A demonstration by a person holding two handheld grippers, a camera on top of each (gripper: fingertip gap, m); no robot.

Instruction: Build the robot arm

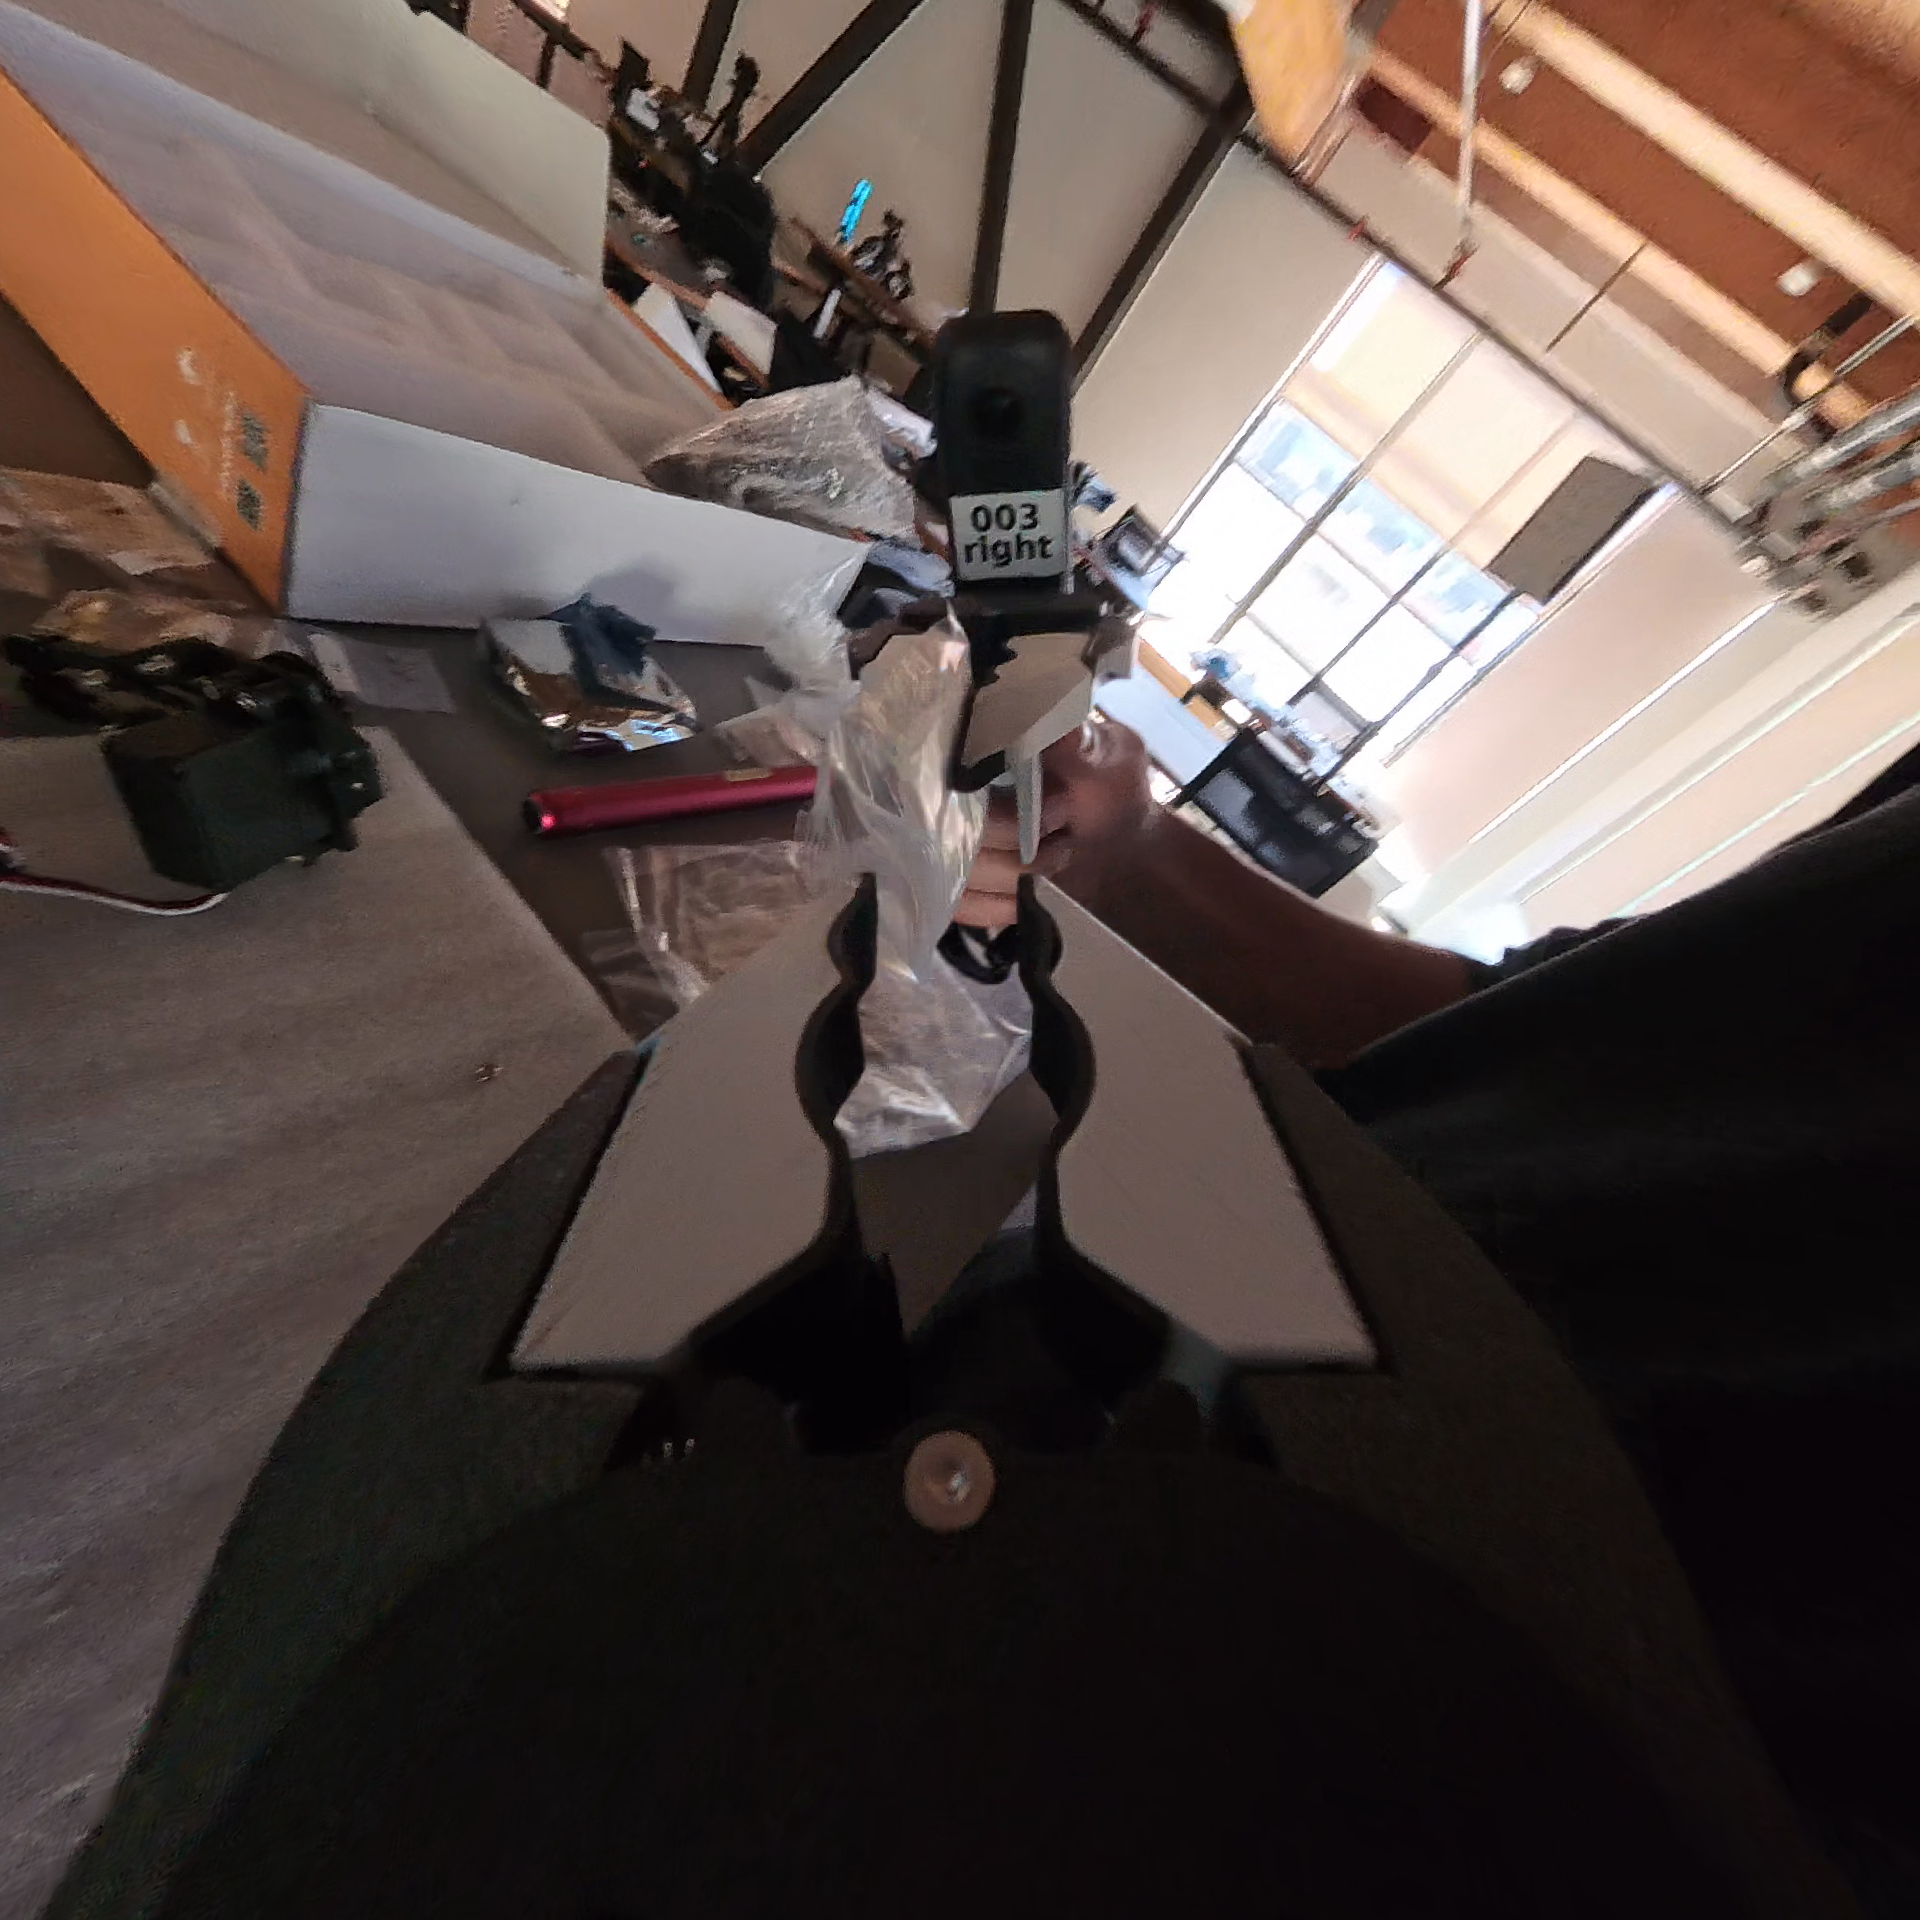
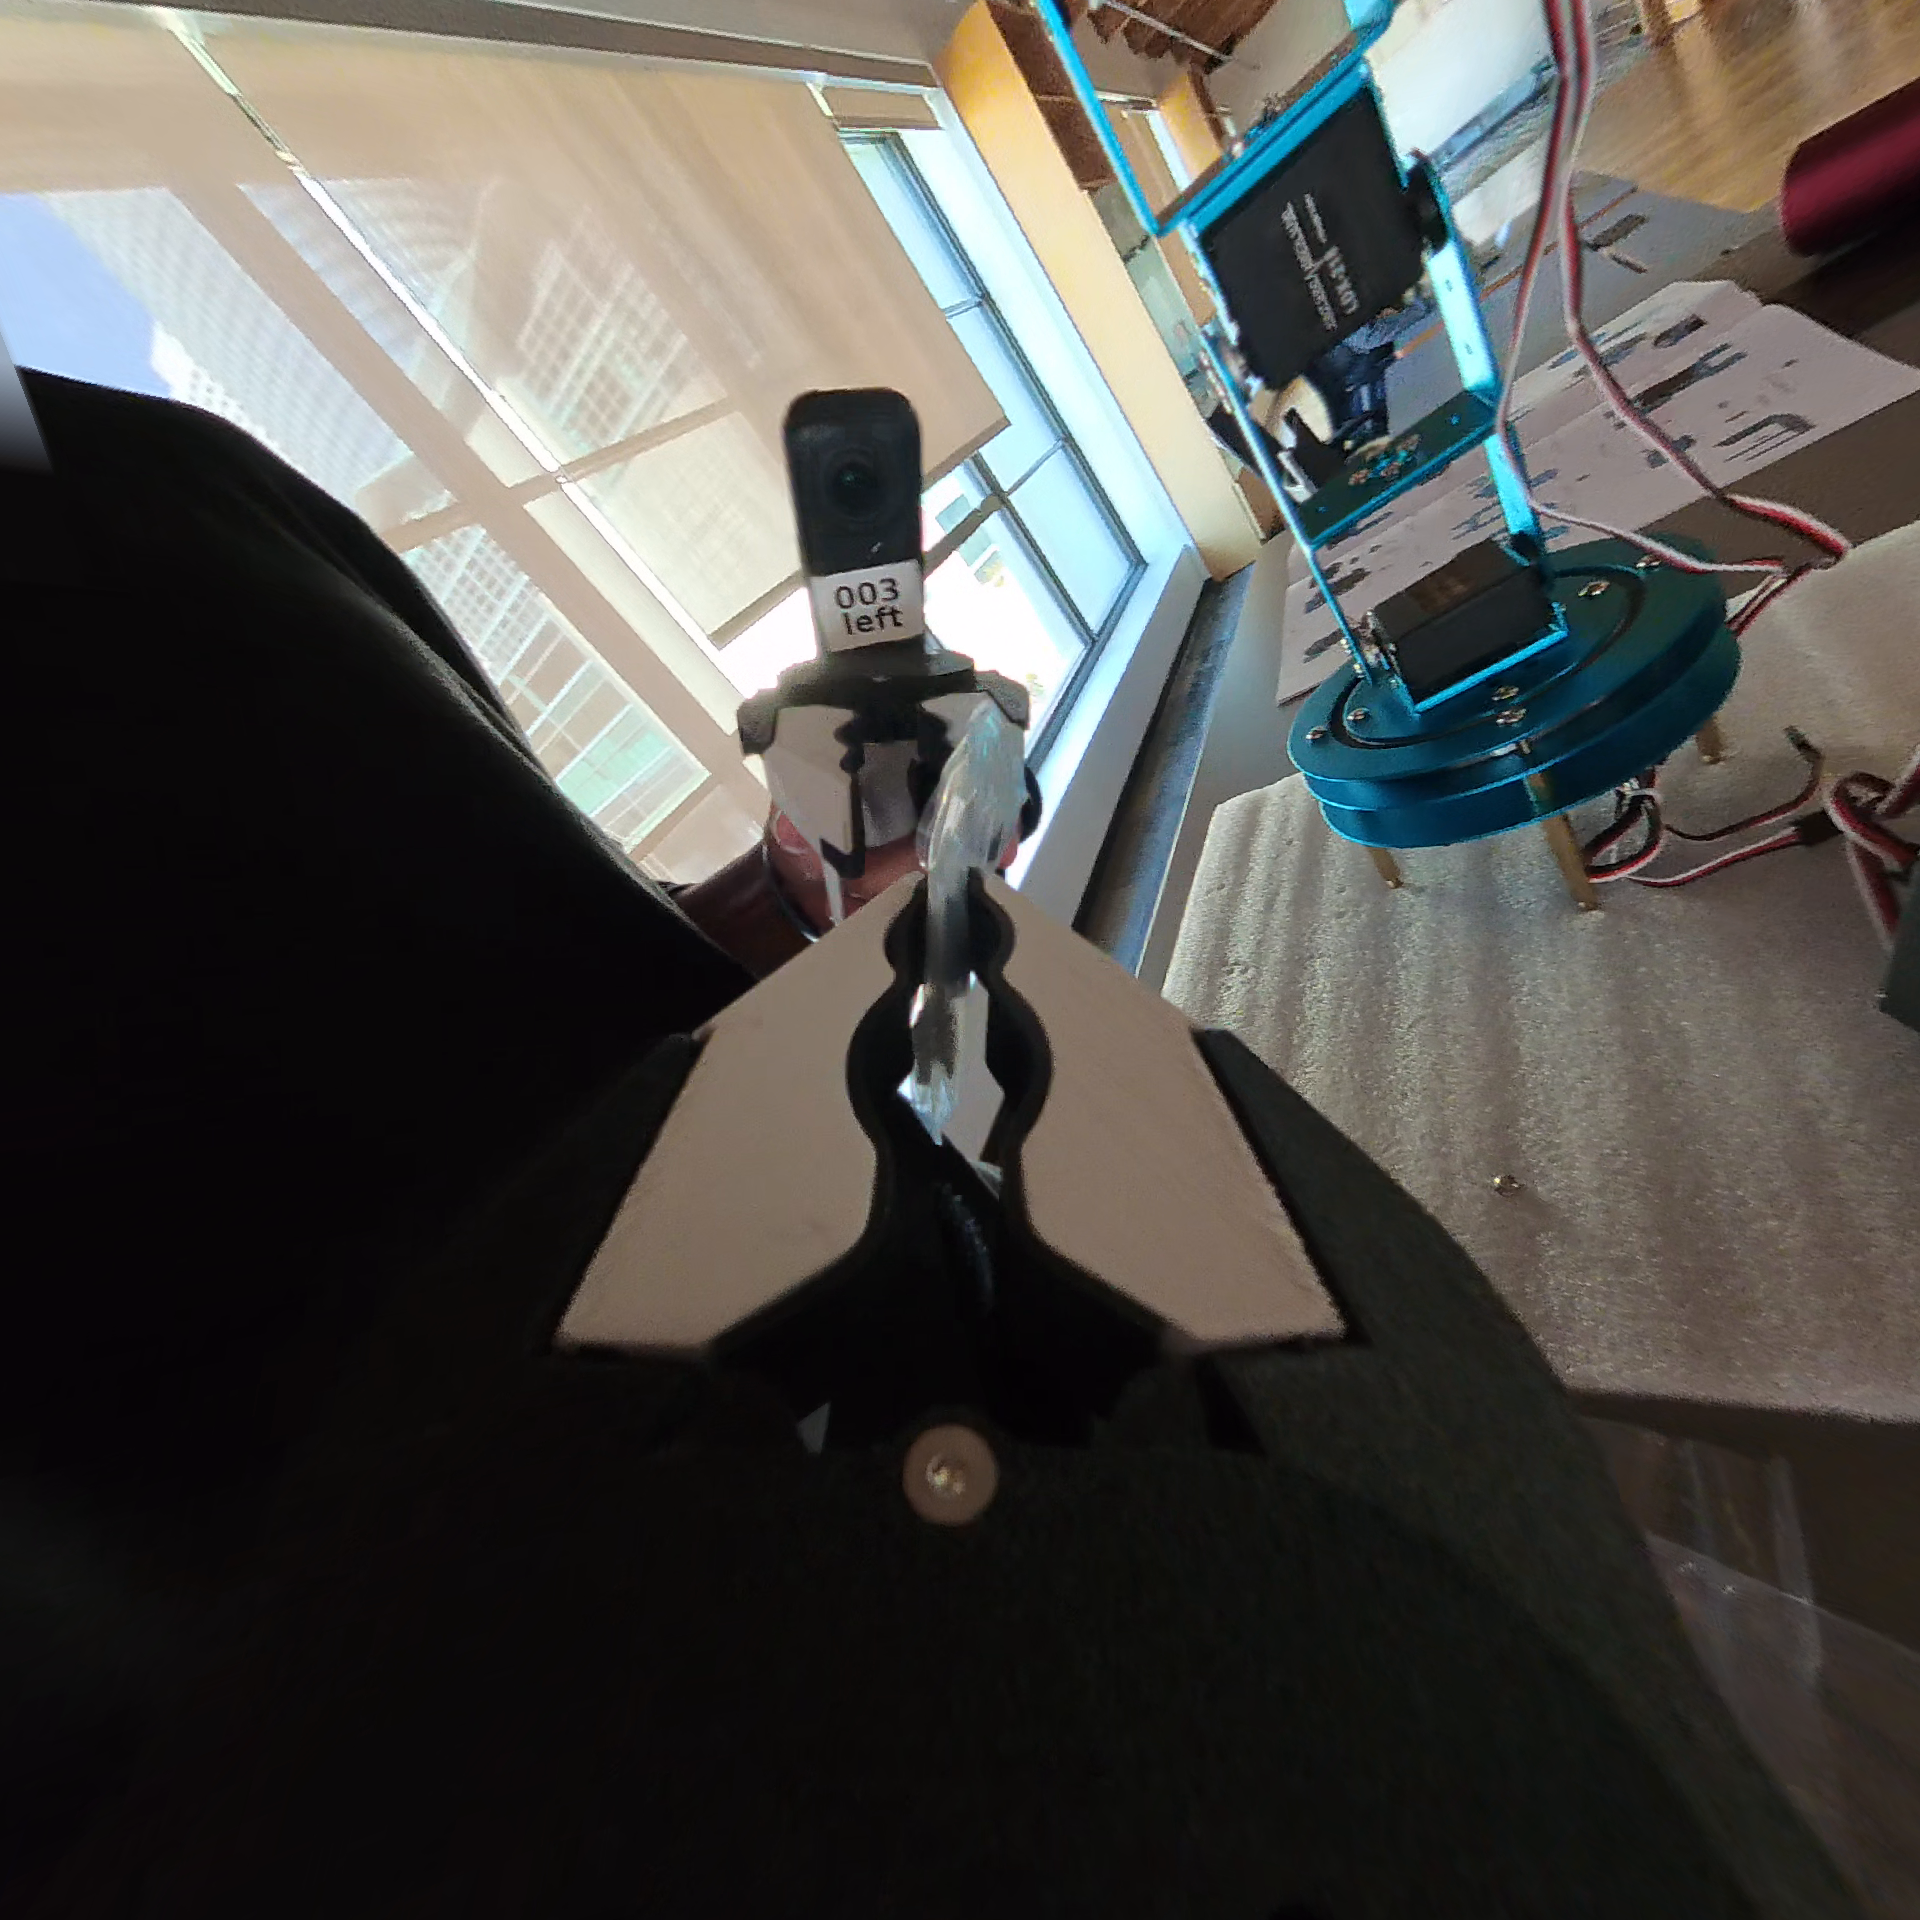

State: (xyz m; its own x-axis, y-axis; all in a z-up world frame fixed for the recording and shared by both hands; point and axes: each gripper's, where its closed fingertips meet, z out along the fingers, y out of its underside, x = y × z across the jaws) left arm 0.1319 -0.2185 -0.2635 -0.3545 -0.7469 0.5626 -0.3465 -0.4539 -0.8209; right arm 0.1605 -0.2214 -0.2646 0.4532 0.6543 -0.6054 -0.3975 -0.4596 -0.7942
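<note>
So in the left wrist view the left claw (image 1: 943, 904) has its fingers a bit apart, with a crinkly clear plastic bag (image 1: 906, 790) running between the tips, not obviously pinched. The right claw (image 1: 961, 717) faces it, holding the bag's far end above the desk (image 1: 208, 1091); a red tube (image 1: 670, 798) lies behind. In the right wrist view the right claw (image 2: 948, 896) is clamped together on the bag (image 2: 966, 800), with a blue servo stand (image 2: 1507, 665) off to the side
</note>
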